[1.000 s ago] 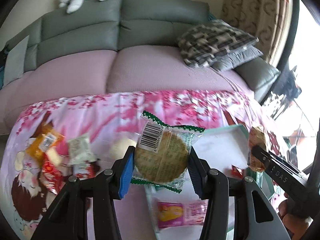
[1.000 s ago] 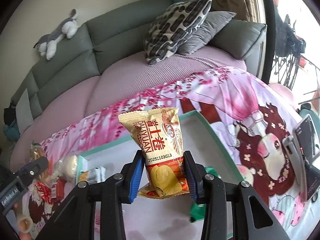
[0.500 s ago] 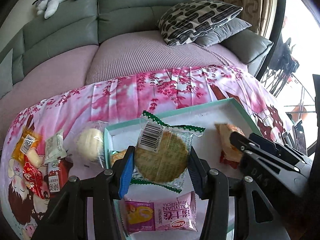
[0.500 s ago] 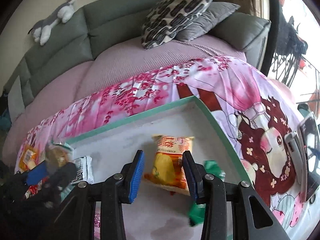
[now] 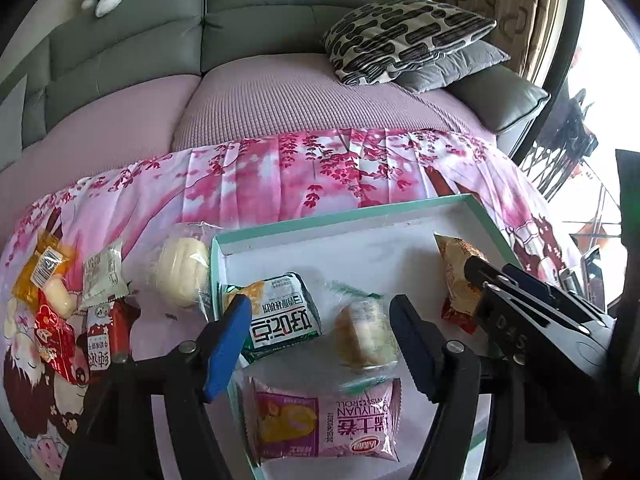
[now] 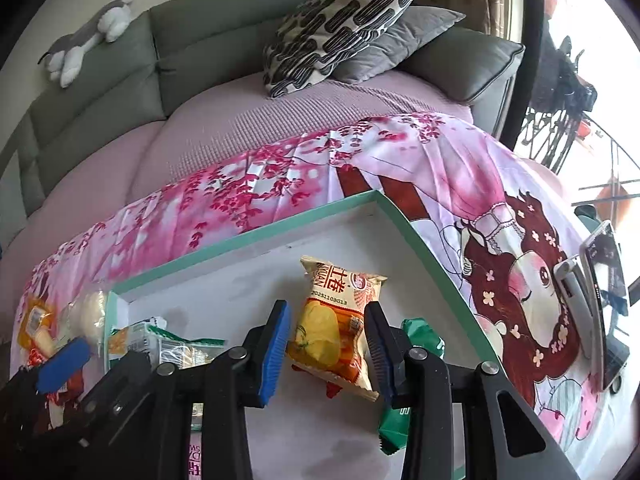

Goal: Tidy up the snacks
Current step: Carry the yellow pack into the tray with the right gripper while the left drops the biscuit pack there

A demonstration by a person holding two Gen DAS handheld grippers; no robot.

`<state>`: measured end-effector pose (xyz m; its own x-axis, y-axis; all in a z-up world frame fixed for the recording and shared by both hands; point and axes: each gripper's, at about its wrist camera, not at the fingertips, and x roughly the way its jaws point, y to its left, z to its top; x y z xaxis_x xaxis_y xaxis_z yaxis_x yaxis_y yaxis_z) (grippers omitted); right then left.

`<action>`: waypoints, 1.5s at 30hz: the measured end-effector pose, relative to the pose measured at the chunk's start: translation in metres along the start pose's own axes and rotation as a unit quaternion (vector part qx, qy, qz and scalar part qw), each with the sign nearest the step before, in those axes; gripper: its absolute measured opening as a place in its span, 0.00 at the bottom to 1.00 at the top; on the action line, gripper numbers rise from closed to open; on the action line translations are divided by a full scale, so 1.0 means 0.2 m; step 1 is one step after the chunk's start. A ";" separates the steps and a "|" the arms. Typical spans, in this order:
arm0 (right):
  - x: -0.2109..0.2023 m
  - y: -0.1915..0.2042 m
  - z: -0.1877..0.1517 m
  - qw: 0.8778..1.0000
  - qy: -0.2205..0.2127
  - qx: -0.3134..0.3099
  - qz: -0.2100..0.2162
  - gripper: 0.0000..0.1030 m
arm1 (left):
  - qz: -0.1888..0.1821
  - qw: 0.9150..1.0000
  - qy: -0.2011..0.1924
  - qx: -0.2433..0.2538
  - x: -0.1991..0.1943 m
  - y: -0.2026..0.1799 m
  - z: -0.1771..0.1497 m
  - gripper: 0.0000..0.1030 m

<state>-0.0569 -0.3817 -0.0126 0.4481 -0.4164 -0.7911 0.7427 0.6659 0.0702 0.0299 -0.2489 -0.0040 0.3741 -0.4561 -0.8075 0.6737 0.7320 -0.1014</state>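
Note:
A shallow white box with a teal rim (image 5: 340, 216) lies on the pink cloth; it also shows in the right wrist view (image 6: 256, 236). My left gripper (image 5: 320, 332) is open above the box; the round cookie packet (image 5: 366, 336) lies blurred between its fingers, on the box floor. A green-white packet (image 5: 280, 316) and a pink Swiss-roll packet (image 5: 324, 420) lie beside it. My right gripper (image 6: 328, 344) is open around the yellow-orange roll packet (image 6: 336, 328), which rests on the box floor. A green packet (image 6: 420, 336) lies to its right.
Loose snacks lie on the cloth left of the box: a round white bun (image 5: 182, 272), a red packet (image 5: 108, 328), a white packet (image 5: 102, 276) and an orange packet (image 5: 44, 268). A phone on a stand (image 6: 604, 292) is at the right. A grey sofa with cushions (image 5: 400, 36) is behind.
My left gripper opened and the cookie packet dropped into the box. My right gripper, open since half a second ago, stays over the yellow packet it released in the box.

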 end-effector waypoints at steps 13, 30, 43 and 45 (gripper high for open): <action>-0.04 0.09 -0.01 0.999 -0.041 0.019 -0.029 0.41 | 0.007 0.999 -0.008 -0.044 -0.02 0.17 0.00 0.80; 0.01 0.10 -0.05 0.998 -0.031 0.039 -0.038 0.82 | 0.088 0.993 -0.015 -0.083 -0.01 0.29 -0.03 1.00; 0.03 0.11 -0.07 0.998 -0.036 0.046 -0.038 1.00 | 0.095 0.992 -0.007 -0.078 0.01 0.30 -0.03 1.00; 0.04 0.11 -0.07 0.998 -0.034 0.045 -0.028 1.00 | 0.094 0.993 -0.006 -0.076 0.01 0.30 -0.03 1.00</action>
<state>-0.0439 -0.3605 -0.0259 0.4353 -0.4953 -0.7518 0.8078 0.5836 0.0832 0.0677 -0.2022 -0.0155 0.4927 -0.3103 -0.8130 0.4874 0.8724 -0.0376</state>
